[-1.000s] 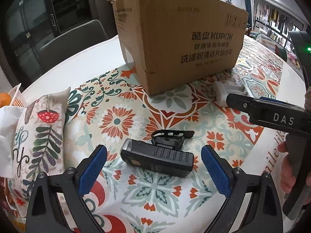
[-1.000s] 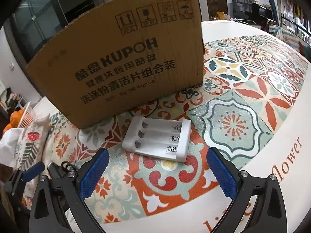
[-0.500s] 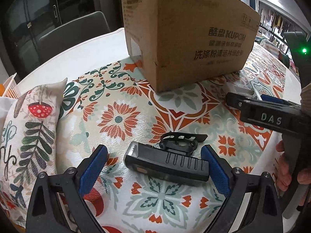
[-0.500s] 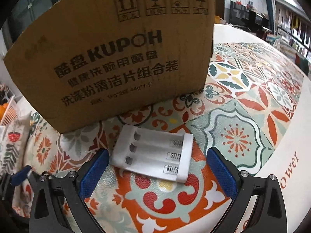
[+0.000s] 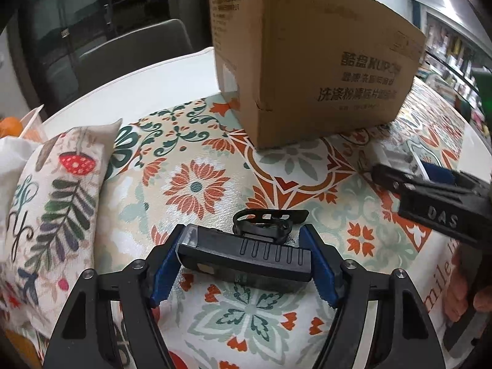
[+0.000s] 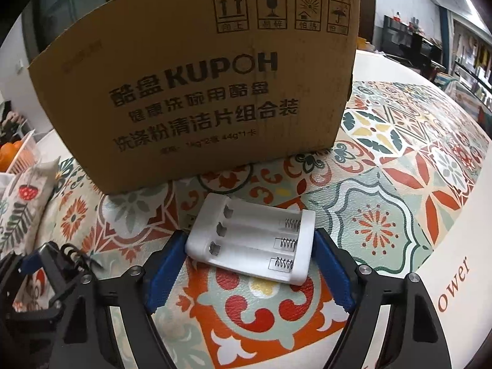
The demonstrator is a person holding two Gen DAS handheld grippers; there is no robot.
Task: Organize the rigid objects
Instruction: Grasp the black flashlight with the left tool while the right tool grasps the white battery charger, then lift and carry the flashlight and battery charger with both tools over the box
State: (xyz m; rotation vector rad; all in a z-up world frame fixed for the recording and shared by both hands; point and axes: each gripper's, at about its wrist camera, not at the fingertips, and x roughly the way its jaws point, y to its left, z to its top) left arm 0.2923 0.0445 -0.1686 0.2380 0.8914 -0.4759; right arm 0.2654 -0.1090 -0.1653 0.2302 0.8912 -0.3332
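Closing ribbed blue pads (image 5: 323, 272): black ridged light (image 5: 246, 256), white slotted charger (image 6: 252, 241) between

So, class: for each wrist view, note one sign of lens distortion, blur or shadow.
Left wrist view: the brown cardboard box has smeared lettering, and dark corners ring the frame. Right wrist view: the box's top edge bows, its print sharp; the white plastic battery holder casts soft shadow.

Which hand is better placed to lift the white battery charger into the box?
Right. The right gripper straddles the white battery charger, jaws closing on it, right before the cardboard box. The left gripper is closing around the black bike light.
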